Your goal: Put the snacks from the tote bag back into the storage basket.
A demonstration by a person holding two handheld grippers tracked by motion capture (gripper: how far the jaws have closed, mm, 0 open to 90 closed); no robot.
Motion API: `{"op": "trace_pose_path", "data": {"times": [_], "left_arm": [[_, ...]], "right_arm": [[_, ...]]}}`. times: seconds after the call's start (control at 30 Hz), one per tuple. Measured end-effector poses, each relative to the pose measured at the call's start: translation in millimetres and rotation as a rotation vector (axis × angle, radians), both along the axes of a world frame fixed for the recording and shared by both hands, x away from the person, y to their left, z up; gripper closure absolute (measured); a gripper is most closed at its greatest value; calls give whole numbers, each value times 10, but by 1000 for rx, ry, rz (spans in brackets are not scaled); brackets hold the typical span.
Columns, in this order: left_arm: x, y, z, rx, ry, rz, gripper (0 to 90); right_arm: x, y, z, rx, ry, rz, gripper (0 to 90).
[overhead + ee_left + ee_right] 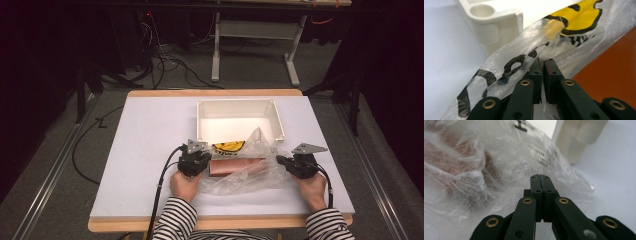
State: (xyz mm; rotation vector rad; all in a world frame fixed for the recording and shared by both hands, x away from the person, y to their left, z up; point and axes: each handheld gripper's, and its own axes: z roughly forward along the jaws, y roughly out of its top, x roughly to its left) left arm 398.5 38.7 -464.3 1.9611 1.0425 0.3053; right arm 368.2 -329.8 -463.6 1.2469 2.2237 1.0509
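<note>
Brown slab (236, 166) in plastic bag (250, 175), long axis left-right.

Crinkled plastic bag (486, 170) blurs the brown slab (235, 166) inside.

floor (250, 70): grey carpet | cables (170, 62): black, tangled at rear | desk frame (255, 30): white legs | surroundings: dark

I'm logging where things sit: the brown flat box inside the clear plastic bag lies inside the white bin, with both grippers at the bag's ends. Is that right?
Not quite. The brown flat box in the clear plastic bag lies on the table in front of the white bin, as the high view shows. The left gripper and right gripper are at the bag's ends.
</note>
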Motion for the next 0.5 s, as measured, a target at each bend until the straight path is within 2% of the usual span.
{"op": "trace_pose_path", "data": {"times": [0.13,0.23,0.3,0.47,0.5], "left_arm": [[-35,48,0,6,-10,14,785],[-74,114,2,-2,-16,33,733],[-142,190,14,6,-39,46,688],[-240,286,12,12,-64,53,661],[-267,313,-20,-1,-62,52,659]], "right_arm": [[27,-16,-91,-4,42,-3,900],[29,-13,-94,-5,49,-5,900],[38,-19,-104,-10,55,-6,900],[33,-16,-101,-12,56,-7,900],[34,-16,-101,-10,56,-6,900]]}}
